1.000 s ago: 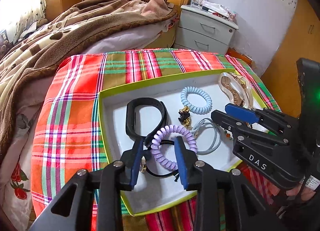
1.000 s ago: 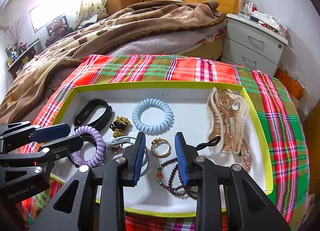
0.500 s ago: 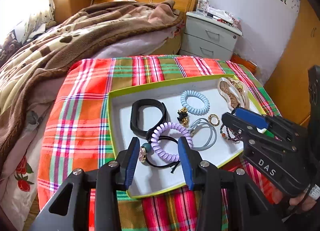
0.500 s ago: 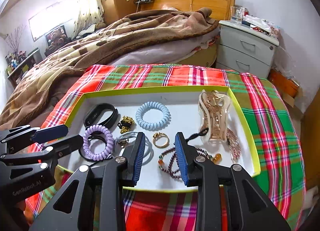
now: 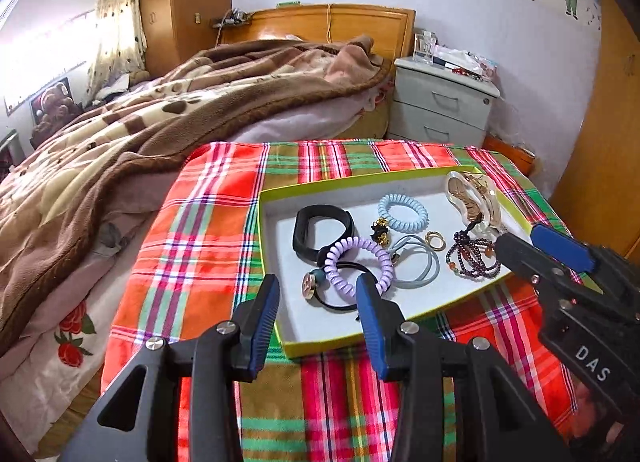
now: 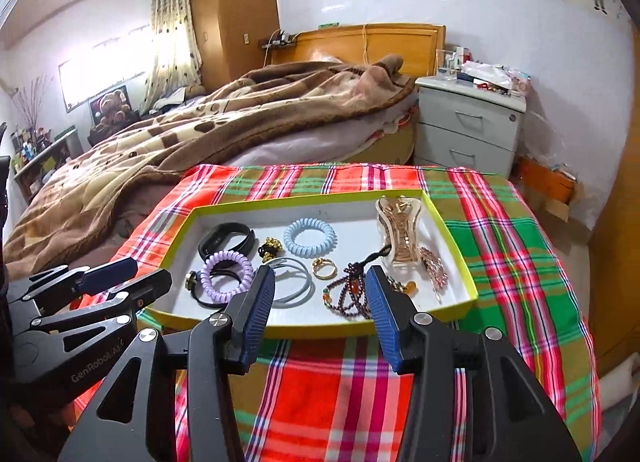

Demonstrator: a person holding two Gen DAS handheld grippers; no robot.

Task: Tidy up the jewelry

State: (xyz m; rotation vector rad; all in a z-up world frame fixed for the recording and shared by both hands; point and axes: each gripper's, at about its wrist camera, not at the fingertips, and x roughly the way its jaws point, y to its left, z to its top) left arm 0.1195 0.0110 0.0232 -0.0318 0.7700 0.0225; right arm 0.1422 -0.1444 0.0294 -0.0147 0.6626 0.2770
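Both claws have drawn back from the tray (image 6: 448,230) since a second ago; the left claw (image 5: 316,302) and right claw (image 6: 320,294) now hang over its near edge, jaws apart and holding nothing. All the jewelry lies inside the tray on the plaid-covered table (image 6: 512,222): black band (image 6: 228,240), purple coil tie (image 6: 226,276), blue coil tie (image 6: 310,238), gold ring (image 6: 324,267), bead bracelet (image 6: 348,294) and hair clip (image 6: 400,230) by the right wall. Gathering looks finished; the purple coil overlaps a black elastic, so tidying may remain.
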